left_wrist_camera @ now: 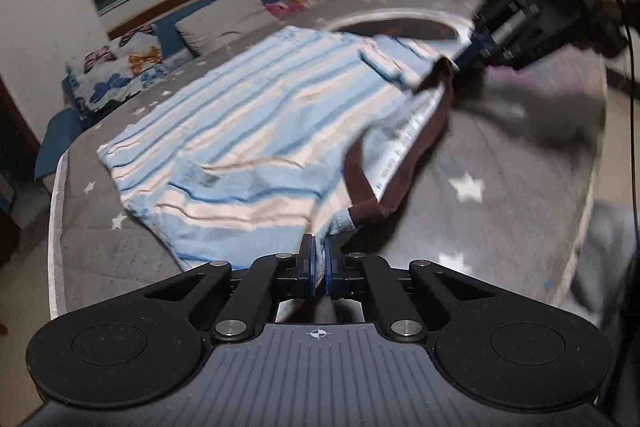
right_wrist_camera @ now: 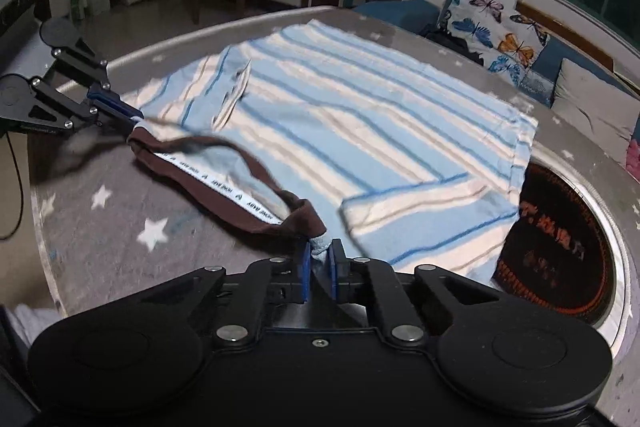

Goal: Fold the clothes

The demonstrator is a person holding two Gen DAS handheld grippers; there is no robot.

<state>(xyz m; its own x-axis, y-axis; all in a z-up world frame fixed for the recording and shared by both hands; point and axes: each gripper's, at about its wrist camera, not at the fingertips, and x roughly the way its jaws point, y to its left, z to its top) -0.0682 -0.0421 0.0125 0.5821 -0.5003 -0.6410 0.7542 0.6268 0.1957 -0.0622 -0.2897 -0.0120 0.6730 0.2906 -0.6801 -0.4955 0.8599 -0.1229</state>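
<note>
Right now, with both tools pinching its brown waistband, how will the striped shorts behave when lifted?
Probably floppy: the brown waistband sags between the left tool and right tool. The striped shorts look thin and light, likely to drape and swing.

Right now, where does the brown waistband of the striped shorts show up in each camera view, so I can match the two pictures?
Left wrist view: the brown waistband runs diagonally right of centre, from the left gripper up to the right gripper.
Right wrist view: the waistband crosses left of centre, from the right gripper to the left gripper.
Shared landmark: the butterfly-print cushions.
</note>
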